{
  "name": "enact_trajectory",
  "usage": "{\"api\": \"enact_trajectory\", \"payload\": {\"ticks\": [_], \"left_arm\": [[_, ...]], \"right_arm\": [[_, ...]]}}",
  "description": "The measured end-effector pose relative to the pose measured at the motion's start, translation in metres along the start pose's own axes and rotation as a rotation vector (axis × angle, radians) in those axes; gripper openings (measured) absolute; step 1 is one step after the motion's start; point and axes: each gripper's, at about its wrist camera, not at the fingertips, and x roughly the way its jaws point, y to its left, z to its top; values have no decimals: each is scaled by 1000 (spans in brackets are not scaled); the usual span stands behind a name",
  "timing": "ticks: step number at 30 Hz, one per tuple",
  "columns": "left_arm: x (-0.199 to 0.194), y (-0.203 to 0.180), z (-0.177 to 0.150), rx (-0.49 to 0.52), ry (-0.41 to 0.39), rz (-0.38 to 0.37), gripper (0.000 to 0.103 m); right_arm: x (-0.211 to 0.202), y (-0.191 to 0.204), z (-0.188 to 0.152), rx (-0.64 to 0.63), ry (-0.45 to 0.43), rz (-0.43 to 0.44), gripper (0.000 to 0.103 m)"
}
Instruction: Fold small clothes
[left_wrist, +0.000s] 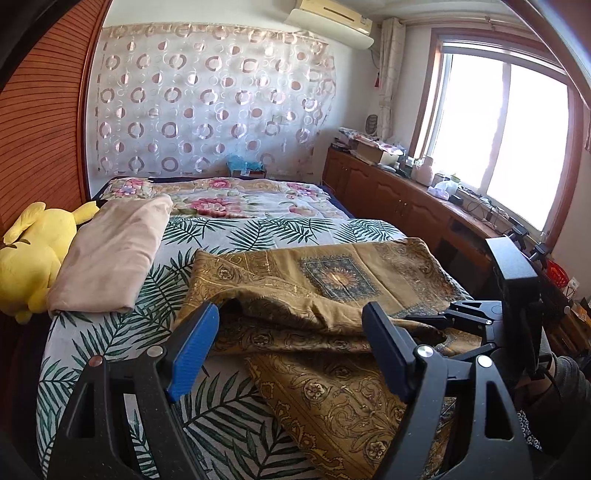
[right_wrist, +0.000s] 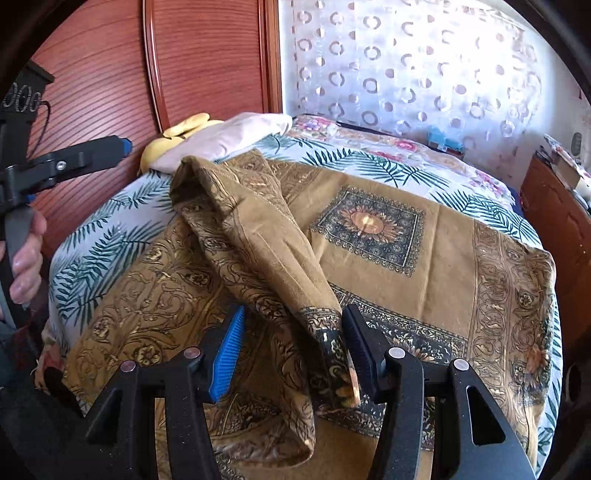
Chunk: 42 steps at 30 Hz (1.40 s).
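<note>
Near edge of bed: the gold patterned cloth (left_wrist: 332, 295) lies rumpled across the leaf-print bedspread (left_wrist: 258, 232), a raised fold (right_wrist: 258, 236) cutting diagonally across the path.
Left side: a folded beige cloth (left_wrist: 114, 254) and a yellow plush toy (left_wrist: 33, 254) crowd the wooden panel wall (left_wrist: 40, 129); a strip of bare bedspread runs between them and the gold cloth.
Far end: a floral quilt (left_wrist: 236, 199) lies flat and open, reaching the curtained wall.
Right side: a cluttered wooden cabinet (left_wrist: 391, 195) lines the bed below the window.
</note>
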Motion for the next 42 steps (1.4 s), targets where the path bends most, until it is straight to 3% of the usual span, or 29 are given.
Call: {"api": "enact_trajectory", "payload": {"ticks": [5,6,8,11,16,21,34,42], "left_arm": [[2,1,-3,-2,6,4,80],[2,1,-3,-1,5,4,80],[2,1,-3,-2,5,3,80],[2,1,-3,-1,4,5,80],[-3,3,-6,-6,-14,2,80],[0,-2,-8,1,-6,-14,80],[21,-29,-14,32,47,-60,80],[31,-43,-18,61,79,-84,80]], "right_arm": [[7,2,5,2,16,6,55],[7,2,4,2,18,9,49],[8,3,4,-4,26,18,15],[0,6,4,-2,-10,47,6],[-36,2,5,32,-121,60,5],[-75,-16,-1,58,-182,7,5],[-135,-76,-76,235,-162,-169,5],[-150,-68,-77,243,-187,-209,5]]}}
